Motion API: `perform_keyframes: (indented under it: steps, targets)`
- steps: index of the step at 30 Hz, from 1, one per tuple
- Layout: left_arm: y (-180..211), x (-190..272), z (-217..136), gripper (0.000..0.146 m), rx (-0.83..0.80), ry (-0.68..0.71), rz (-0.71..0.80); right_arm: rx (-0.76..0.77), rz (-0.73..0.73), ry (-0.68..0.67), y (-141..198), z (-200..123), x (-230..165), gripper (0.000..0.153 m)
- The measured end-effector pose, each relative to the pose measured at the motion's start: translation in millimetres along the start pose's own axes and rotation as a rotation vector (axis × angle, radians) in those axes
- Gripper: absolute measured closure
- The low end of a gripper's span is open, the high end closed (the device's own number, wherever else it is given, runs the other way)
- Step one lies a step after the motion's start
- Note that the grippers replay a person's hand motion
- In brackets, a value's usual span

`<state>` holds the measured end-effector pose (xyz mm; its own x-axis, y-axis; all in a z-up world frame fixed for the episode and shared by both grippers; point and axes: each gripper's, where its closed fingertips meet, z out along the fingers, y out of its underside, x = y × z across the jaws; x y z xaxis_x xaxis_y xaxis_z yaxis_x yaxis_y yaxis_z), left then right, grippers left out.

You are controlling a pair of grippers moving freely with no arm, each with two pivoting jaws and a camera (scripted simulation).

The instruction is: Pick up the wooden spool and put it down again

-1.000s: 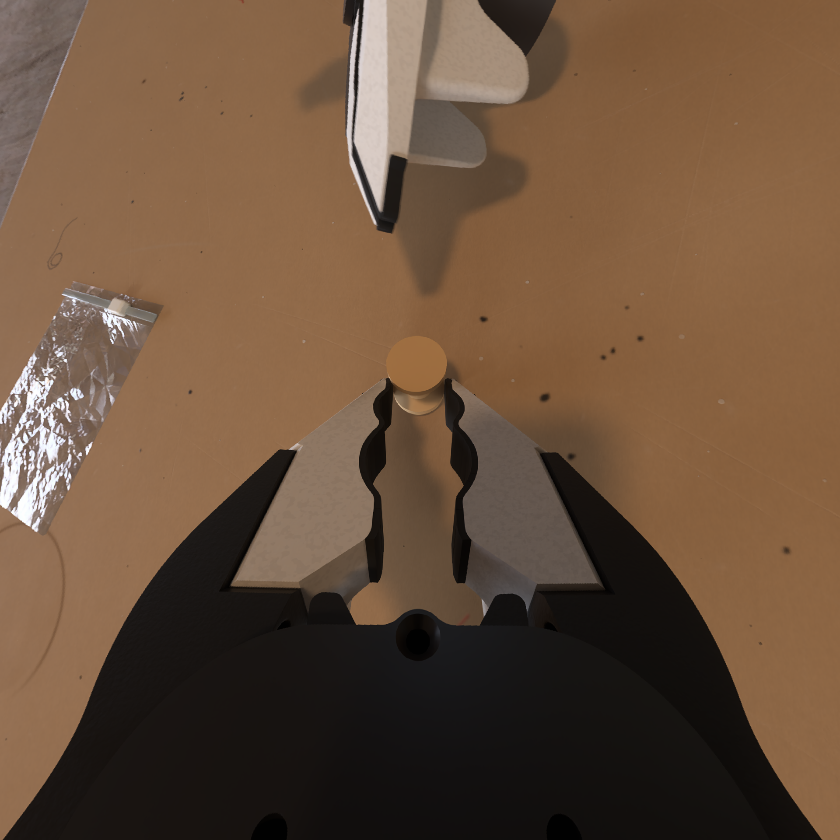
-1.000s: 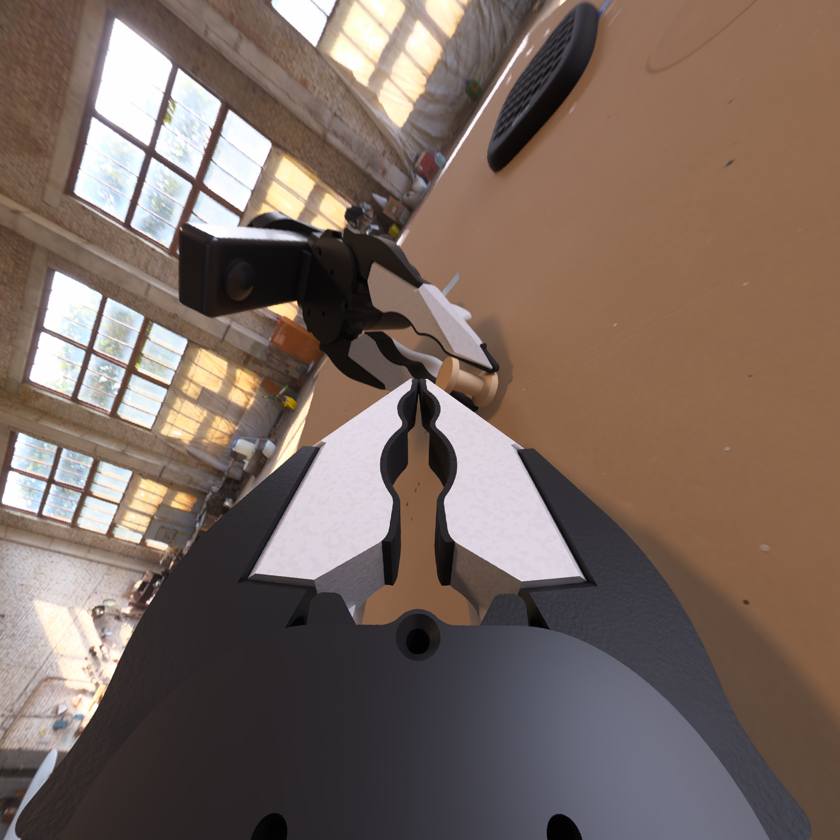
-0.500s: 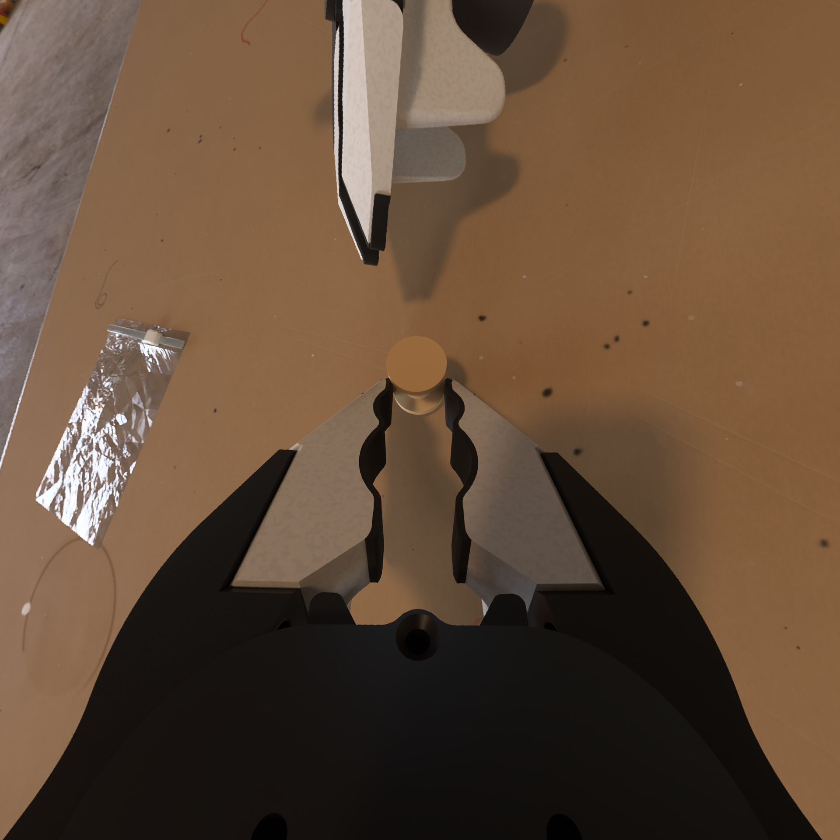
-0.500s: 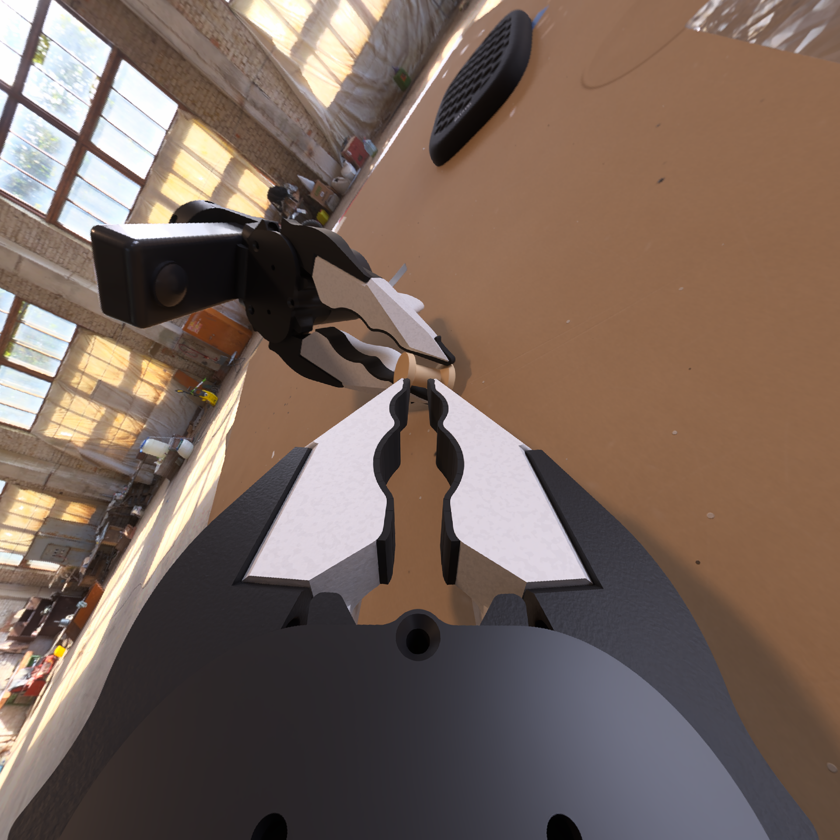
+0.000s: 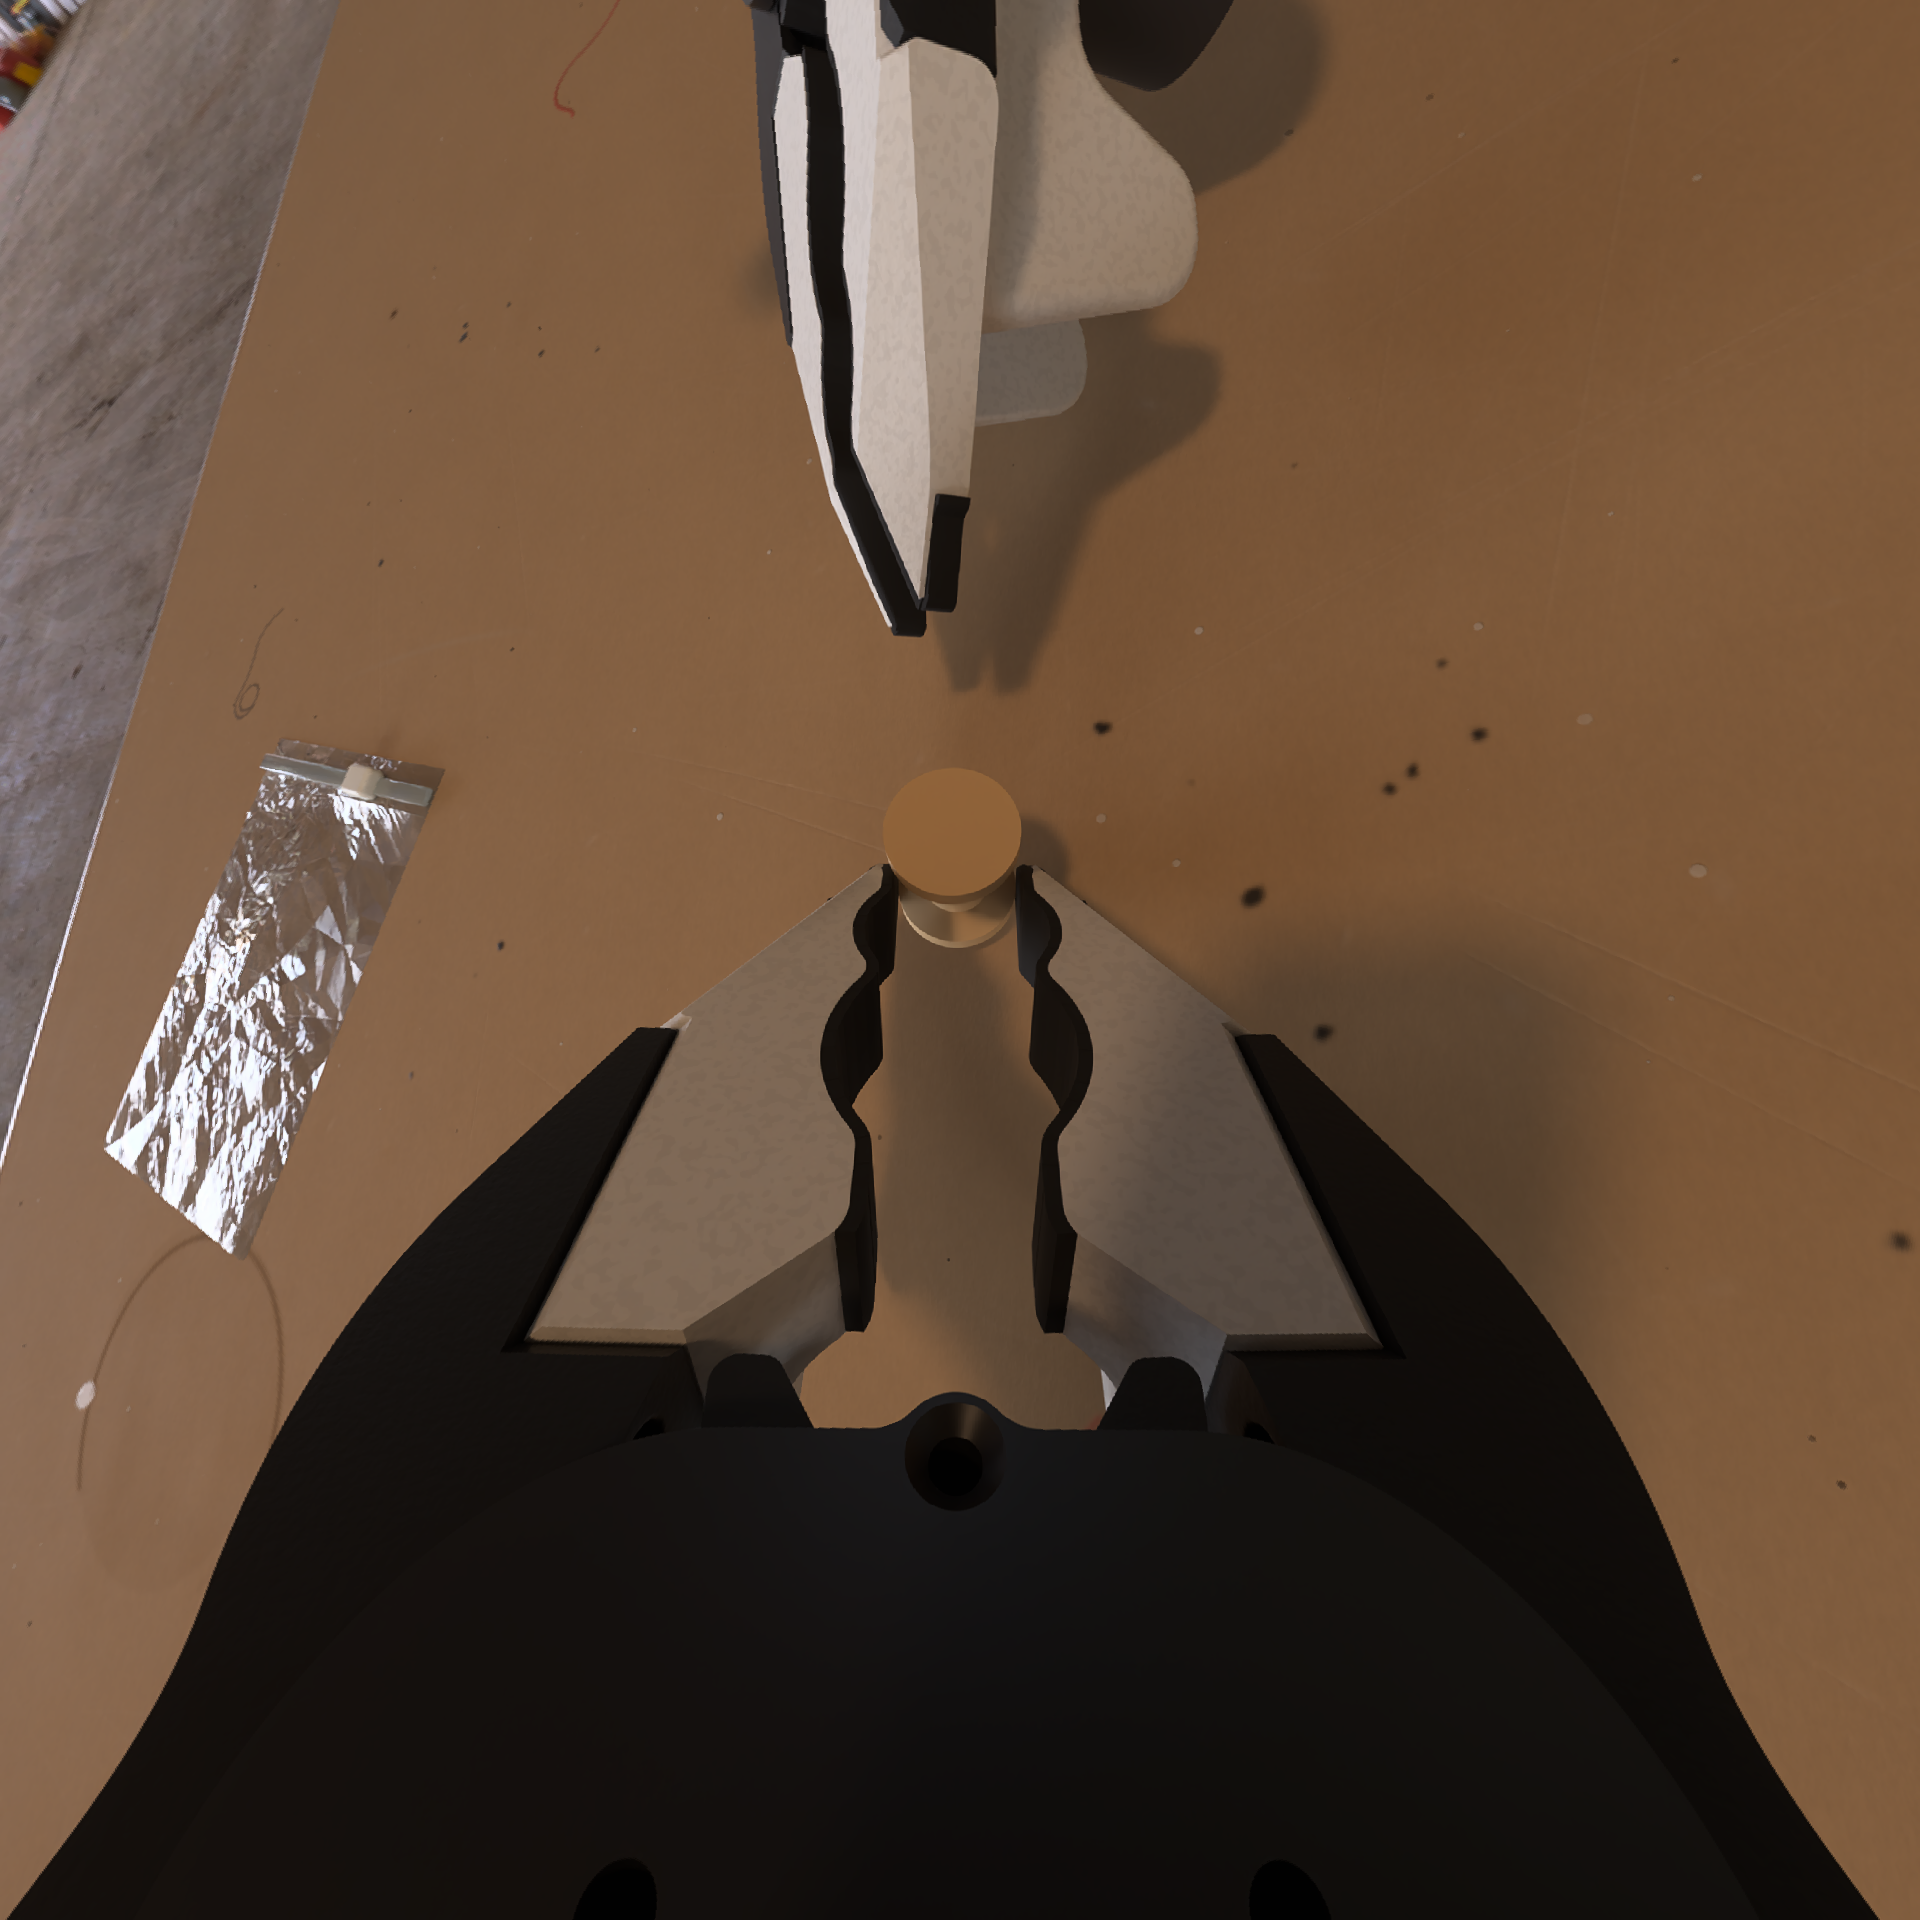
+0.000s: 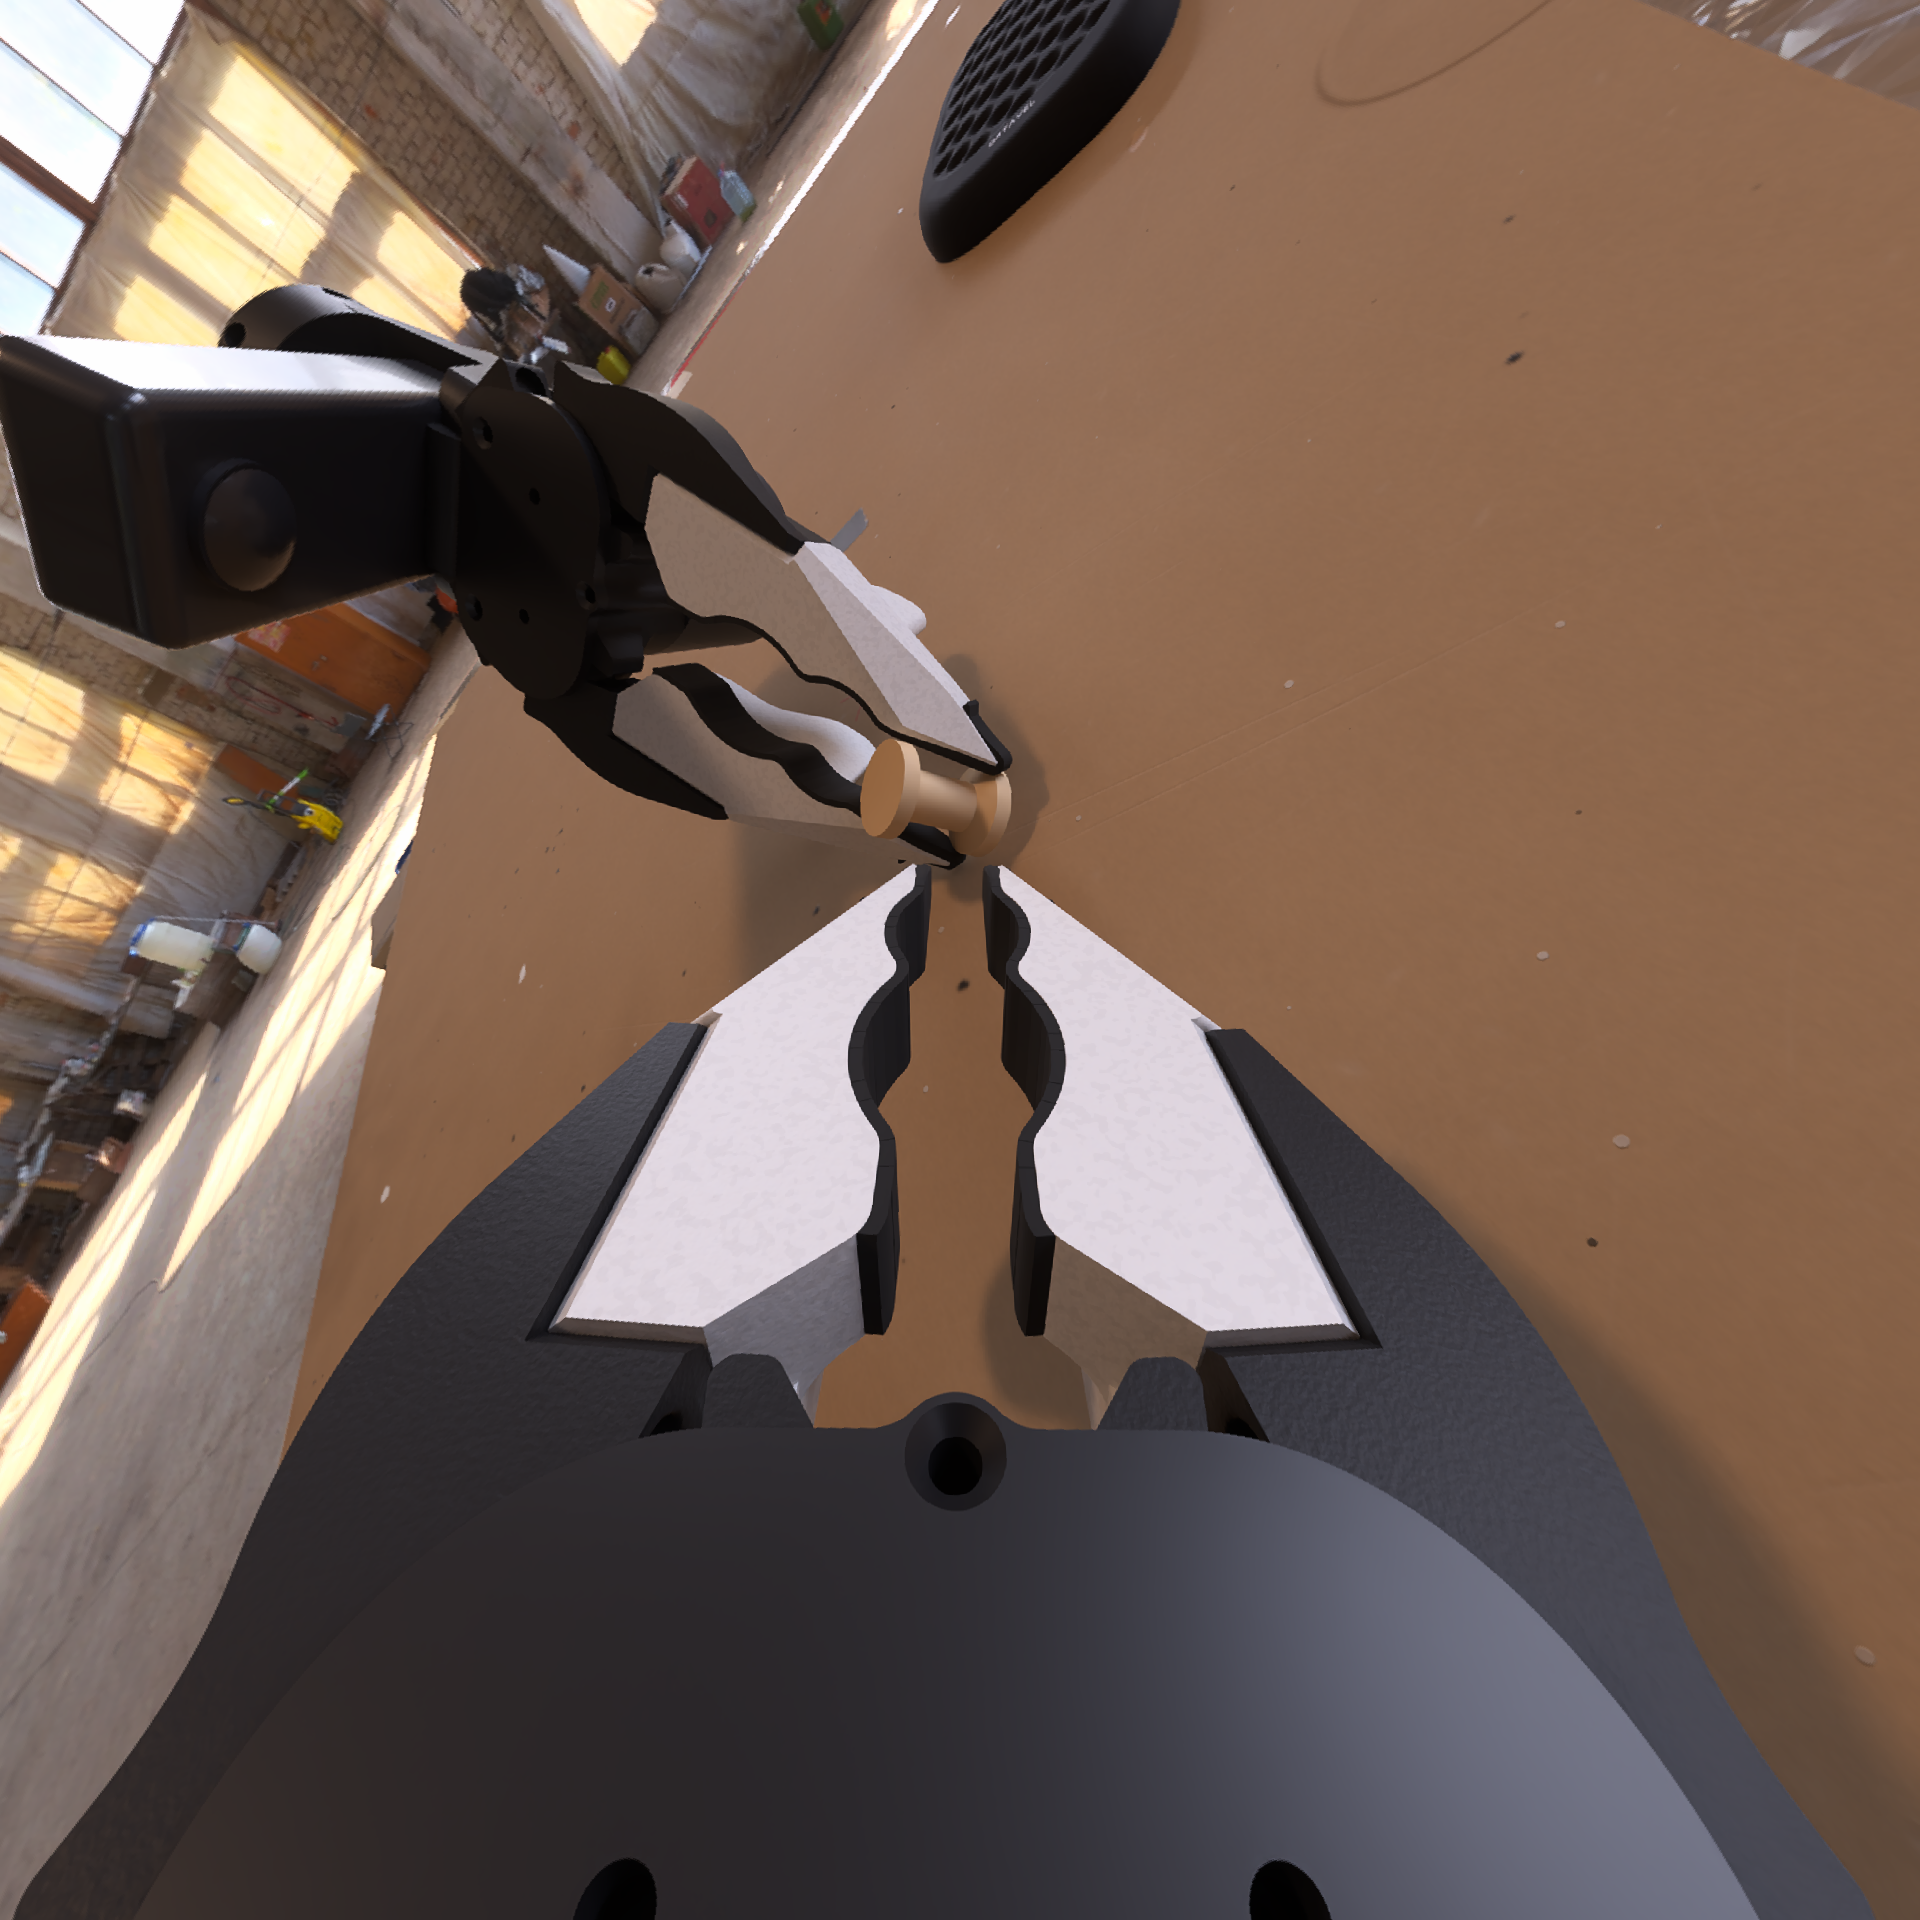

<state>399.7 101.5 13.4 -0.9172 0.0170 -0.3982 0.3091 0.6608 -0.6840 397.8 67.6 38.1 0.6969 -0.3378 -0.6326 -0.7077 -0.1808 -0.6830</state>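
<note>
Gripping the wooden spool point(image 5: 951, 831) by its waist, the left gripper point(image 5: 951, 883) holds it on the brown table point(image 5: 1455, 520) while the right gripper point(image 6: 951, 878) hovers nearby, slightly parted and empty.

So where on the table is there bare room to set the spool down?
Bare board lies right of the wooden spool, and between it and the foil pouch. It is crowded ahead, where the right gripper hovers. The black perforated pad sits far off.

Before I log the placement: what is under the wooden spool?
The wooden spool stands upright on the brown table, its lower flange apparently touching. The contact patch is covered; the left hand-held gripper clasps it.
</note>
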Motion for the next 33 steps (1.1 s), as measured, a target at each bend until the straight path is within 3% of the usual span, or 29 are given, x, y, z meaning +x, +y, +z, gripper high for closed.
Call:
perform_keyframes:
  steps: [13,20,33]
  targets:
    - [-0.2,0.2,-0.1,0.124,0.001,-0.003,0.009,0.003,-0.012,0.000,0.0,-0.4,-1.2,0.151]
    - [-0.2,0.2,-0.1,0.124,-0.002,-0.005,0.005,0.009,-0.056,0.014,-0.3,-0.9,-4.1,0.145]
    - [-0.2,0.2,-0.1,0.124,-0.002,-0.007,0.005,0.007,-0.075,0.045,-0.1,-0.4,-2.8,0.147]
